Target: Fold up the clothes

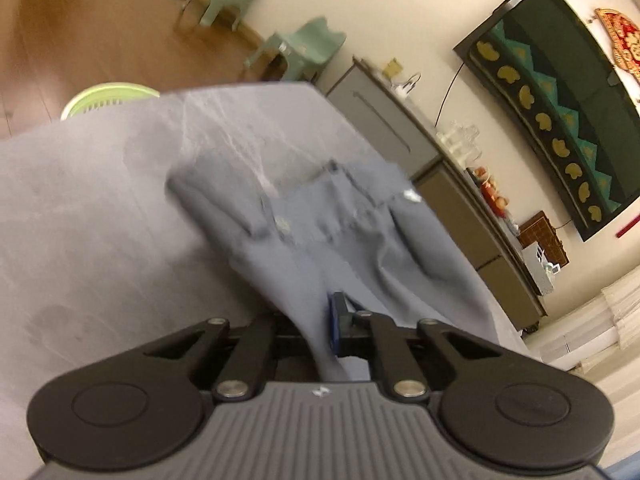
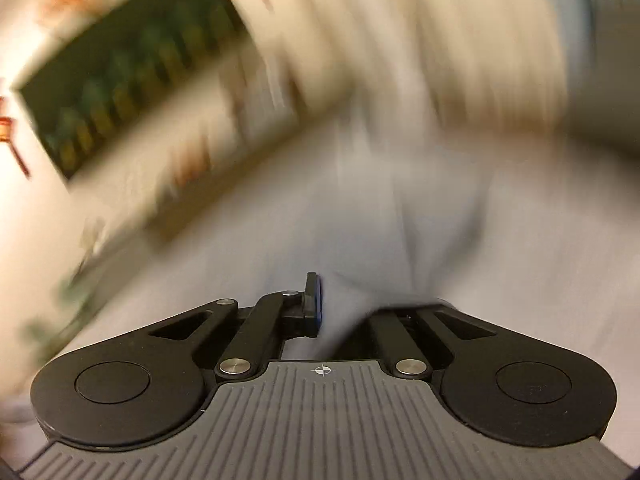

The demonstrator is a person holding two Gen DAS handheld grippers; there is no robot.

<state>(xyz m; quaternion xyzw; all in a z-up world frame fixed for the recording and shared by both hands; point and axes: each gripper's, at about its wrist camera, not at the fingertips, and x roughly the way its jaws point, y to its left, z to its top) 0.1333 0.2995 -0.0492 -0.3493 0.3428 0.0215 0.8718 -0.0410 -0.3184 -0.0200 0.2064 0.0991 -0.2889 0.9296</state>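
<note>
A blue-grey pair of shorts [image 1: 332, 236] with a waistband and button lies on a grey cloth-covered table [image 1: 88, 216]. My left gripper [image 1: 320, 332] is shut on an edge of the shorts; the cloth drapes over its left finger and only the blue pad of the right finger [image 1: 335, 322] shows. In the right wrist view all is motion-blurred. My right gripper [image 2: 340, 312] is shut on pale grey fabric [image 2: 400, 232], which covers its right finger; the left finger's blue pad [image 2: 316, 304] shows.
A light green laundry basket [image 1: 108, 98] stands beyond the table's far left edge. Two green chairs [image 1: 304, 50] stand on the wooden floor by the wall. A long grey cabinet [image 1: 420, 152] with small items runs along the wall under a dark framed hanging [image 1: 560, 104].
</note>
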